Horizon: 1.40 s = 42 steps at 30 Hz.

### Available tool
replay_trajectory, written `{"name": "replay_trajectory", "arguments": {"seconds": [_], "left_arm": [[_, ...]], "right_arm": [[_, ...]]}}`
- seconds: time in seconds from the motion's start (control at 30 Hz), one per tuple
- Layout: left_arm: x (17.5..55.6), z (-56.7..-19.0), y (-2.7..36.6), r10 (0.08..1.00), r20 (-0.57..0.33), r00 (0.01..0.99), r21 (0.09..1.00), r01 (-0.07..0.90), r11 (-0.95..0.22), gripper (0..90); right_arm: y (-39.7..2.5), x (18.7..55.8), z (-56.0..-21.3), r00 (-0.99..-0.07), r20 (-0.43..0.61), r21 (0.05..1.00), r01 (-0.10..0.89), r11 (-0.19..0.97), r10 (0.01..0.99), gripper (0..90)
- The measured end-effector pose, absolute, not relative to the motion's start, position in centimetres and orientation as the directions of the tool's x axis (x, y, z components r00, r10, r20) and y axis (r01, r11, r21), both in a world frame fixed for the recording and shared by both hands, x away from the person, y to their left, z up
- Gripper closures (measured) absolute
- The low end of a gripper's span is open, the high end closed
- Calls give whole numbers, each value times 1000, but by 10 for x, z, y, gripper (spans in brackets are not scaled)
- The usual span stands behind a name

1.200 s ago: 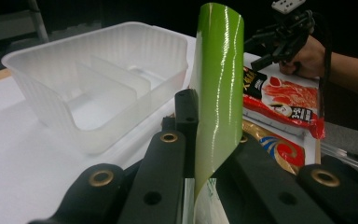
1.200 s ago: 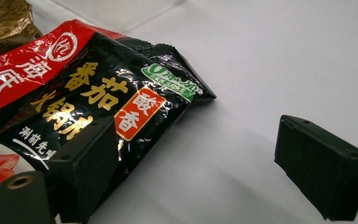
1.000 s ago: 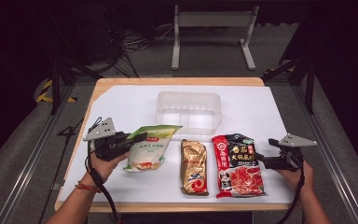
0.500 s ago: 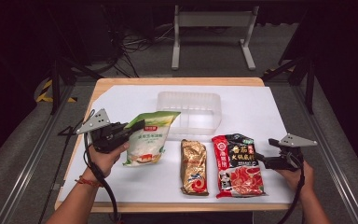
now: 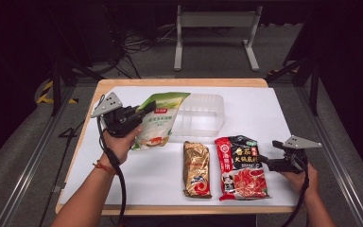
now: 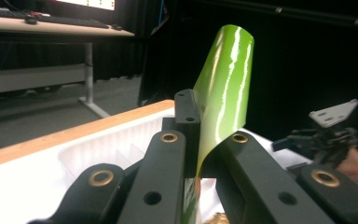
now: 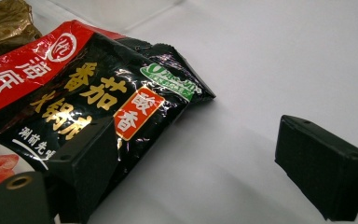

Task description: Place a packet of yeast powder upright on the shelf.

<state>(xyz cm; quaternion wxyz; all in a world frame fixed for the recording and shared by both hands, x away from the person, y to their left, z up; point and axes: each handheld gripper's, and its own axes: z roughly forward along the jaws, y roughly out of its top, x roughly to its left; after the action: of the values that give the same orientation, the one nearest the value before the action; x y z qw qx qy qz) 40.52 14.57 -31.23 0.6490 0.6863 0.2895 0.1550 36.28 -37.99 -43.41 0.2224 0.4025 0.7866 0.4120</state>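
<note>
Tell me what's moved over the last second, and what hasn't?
The left gripper, shut on the green pouch, has lifted it off the table and carried it forward toward the clear tray; the pouch now hangs tilted beside the tray's left end. The right gripper stayed put, jaws open beside the red-and-black packet. That packet, the gold packet and the tray have not moved.

Setting — a dim, black-walled room with a grey floor (image 5: 23, 156). A wood-edged tabletop (image 5: 179, 82) carries a white cover sheet (image 5: 260, 113). Beyond it stands a grey metal frame (image 5: 215, 21); loose cables (image 5: 137, 45) lie on the floor — yellow-black hazard tape (image 5: 45, 92) at left.
</note>
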Motion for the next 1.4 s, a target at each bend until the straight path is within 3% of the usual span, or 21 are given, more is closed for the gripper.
{"name": "replay_trajectory", "arguments": {"seconds": [0.37,0.73,1.4], "left_arm": [[432,-308,128,630,-124,767,984,175,-20,900],[465,-309,111,674,-165,720,978,209,17,900],[517,-306,73,780,-151,607,974,227,12,900]], "right_arm": [[-380,363,-434,-577,-18,828,449,336,816,140],[-380,363,-434,-577,-18,826,452,337,817,139],[-379,363,-434,-579,-24,825,449,343,815,140]]}}
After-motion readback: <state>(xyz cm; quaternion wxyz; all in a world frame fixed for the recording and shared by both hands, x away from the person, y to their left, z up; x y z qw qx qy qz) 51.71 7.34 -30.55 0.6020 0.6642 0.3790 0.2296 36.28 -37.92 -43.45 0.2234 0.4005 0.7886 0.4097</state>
